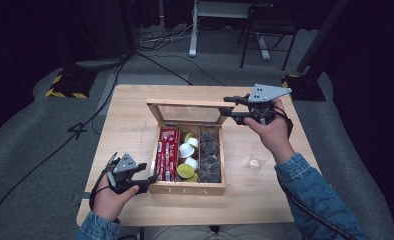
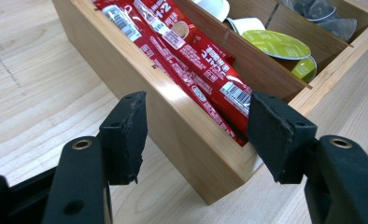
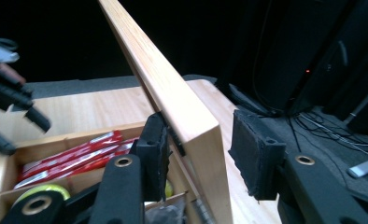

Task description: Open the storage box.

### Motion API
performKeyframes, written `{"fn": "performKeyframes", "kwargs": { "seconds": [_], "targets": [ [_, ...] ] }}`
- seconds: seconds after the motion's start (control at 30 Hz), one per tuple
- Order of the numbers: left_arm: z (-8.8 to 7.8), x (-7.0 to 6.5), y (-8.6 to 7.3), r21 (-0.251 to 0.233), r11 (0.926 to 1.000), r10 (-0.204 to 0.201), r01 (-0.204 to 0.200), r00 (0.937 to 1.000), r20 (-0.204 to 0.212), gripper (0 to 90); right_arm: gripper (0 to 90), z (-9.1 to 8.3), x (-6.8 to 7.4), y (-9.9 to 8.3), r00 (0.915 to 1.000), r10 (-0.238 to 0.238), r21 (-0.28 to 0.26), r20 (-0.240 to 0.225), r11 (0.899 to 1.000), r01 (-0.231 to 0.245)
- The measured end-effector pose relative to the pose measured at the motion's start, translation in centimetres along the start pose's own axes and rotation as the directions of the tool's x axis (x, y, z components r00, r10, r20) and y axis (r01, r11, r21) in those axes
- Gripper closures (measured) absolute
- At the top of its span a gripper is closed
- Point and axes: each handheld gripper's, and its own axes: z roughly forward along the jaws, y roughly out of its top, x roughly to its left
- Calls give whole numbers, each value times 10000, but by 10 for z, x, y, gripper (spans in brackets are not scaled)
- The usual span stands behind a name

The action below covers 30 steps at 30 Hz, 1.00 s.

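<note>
At the left, our left gripper (image 1: 144, 176) sits at the near left corner of the wooden tea box (image 1: 187, 188), its jaws spread wide with that corner between them and neither pad touching wood, as the left gripper view shows. We judge the risk here to be a clumsy closing: if the jaws shut skewed on the corner, the box could twist or slide on the table (image 1: 130, 130). The inner pad could also catch the red sachets (image 2: 191, 60) that lie in the left compartment, right against that wall.

In the middle compartment lie the white and green capsules (image 1: 187, 159); the right compartment holds dark tea bags (image 1: 209, 155) — none of them disturbed.

Further right, the glass-paned lid (image 1: 190, 113) stands raised, and our right gripper (image 1: 230, 107) is at its right end. In the right gripper view the jaws are parted around the lid's wooden edge (image 3: 182, 107): one pad is close against it, the other clearly apart, so nothing is pinched. Unheld, the lid could drop shut — or be pushed back too far and strain the hinge. A clear plastic cup (image 1: 258, 156) stands on the table just under that forearm, and could be knocked over.
</note>
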Motion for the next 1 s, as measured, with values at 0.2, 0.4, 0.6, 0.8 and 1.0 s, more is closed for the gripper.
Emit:
{"fn": "performKeyframes", "kwargs": {
  "seconds": [0.2, 0.4, 0.6, 0.8, 1.0],
  "targets": [
    [3, 2, -2, -204, 9991, -353, 365, 9979, 545, 400, 619, 8, -17, 5, 9987, 340, -197, 372, 9993, -333],
    [4, 1, -3, -232, 9984, -497, 515, 9962, 719, 406, 636, 16, -28, 10, 9980, 410, -204, 480, 9990, -401],
    [5, 1, -3, -243, 9983, -510, 528, 9964, 675, 404, 616, 26, -37, 16, 9974, 338, -65, 642, 9994, -335],
    [3, -1, -1, -83, 9983, -562, 569, 9960, 695, 406, 594, 34, -52, 16, 9933, 919, -212, 704, 9957, -906],
    [2, -2, -2, -63, 9984, -558, 564, 9960, 692, 404, 564, 47, -62, 20, 9896, 1072, -78, 961, 9942, -1070]
  ]
}}
